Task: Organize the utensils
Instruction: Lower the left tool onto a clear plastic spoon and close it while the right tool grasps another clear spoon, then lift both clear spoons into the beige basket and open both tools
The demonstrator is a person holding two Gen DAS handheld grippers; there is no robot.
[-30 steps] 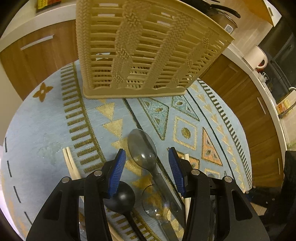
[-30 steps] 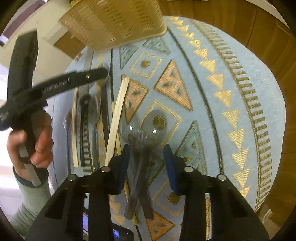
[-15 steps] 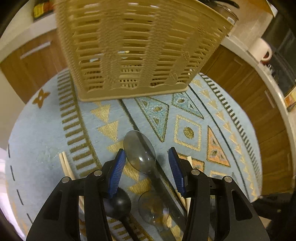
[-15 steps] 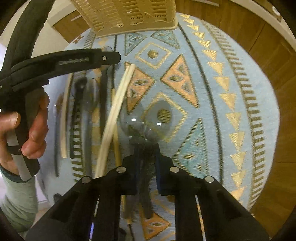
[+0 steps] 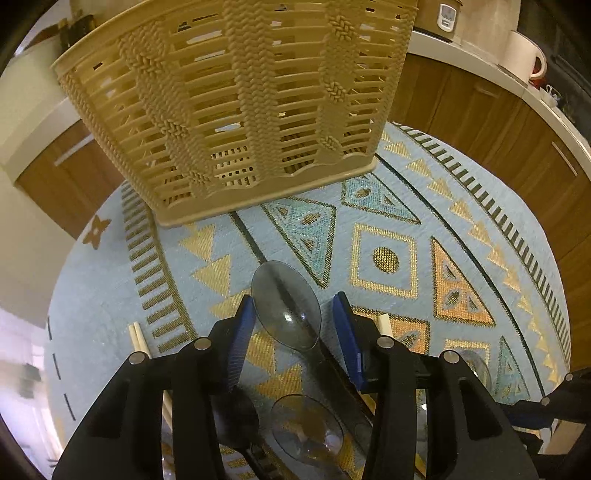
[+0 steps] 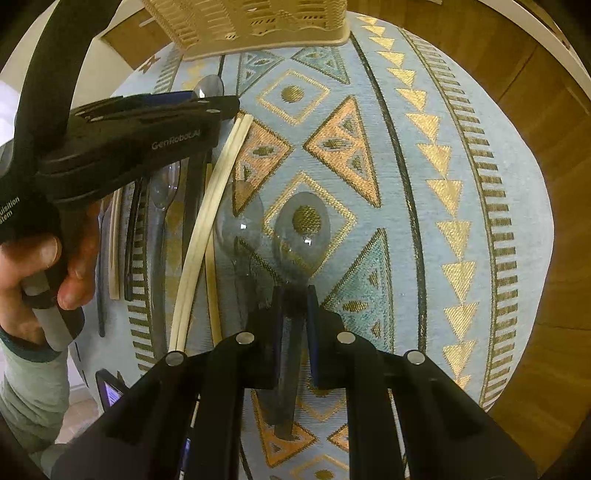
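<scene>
Right claw (image 6: 291,295) pinches a clear spoon's (image 6: 301,229) handle mid-table on the patterned cloth (image 6: 461,192); left claw (image 5: 293,321) hangs spread around another clear spoon (image 5: 286,302) near the basket (image 5: 236,92).

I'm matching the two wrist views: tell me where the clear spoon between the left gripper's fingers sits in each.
Left wrist: the clear spoon lies low centre, bowl between the open fingers of the left gripper.
Right wrist: upper left, only its bowl tip peeks past the left gripper; the other spoon clamped in the right gripper is different.
Shared landmark: the beige basket, just beyond the spoon's bowl in both.
</scene>
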